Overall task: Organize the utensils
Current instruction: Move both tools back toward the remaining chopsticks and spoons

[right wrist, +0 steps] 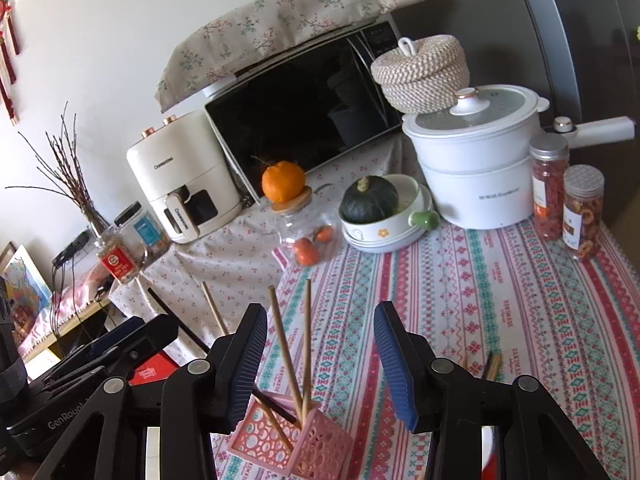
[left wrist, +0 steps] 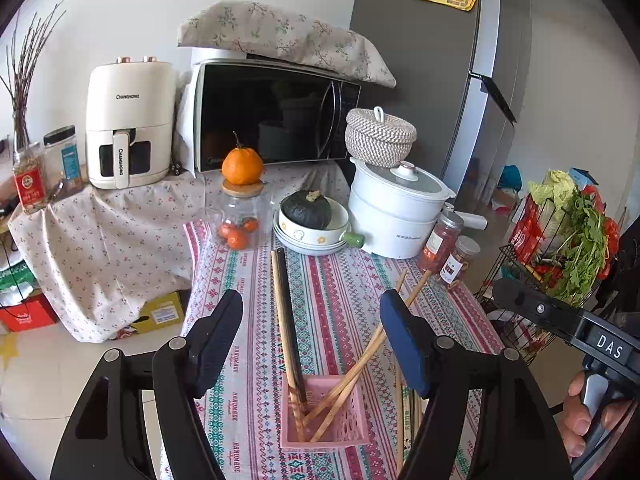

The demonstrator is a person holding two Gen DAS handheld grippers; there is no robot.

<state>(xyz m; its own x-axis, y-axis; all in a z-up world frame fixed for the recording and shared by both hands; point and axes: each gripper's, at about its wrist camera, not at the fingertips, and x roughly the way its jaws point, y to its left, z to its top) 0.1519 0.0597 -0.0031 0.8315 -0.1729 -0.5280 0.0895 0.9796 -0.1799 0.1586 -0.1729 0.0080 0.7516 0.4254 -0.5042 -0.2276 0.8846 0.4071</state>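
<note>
Pink plastic, the holder (left wrist: 322, 412) sits just under and between both grippers, several chopsticks (left wrist: 286, 320) already leaning in it. Left gripper (left wrist: 312, 320) and right gripper (right wrist: 320, 344) are both spread, holding nothing. Loose chopsticks (right wrist: 493, 366) lie right of the right gripper (partly hidden); collecting those looks next.

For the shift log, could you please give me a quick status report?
Left gripper open, right gripper open, both empty. Pink perforated plastic holder has several wooden chopsticks in it; more loose on striped tablecloth. Nothing blocking.
</note>
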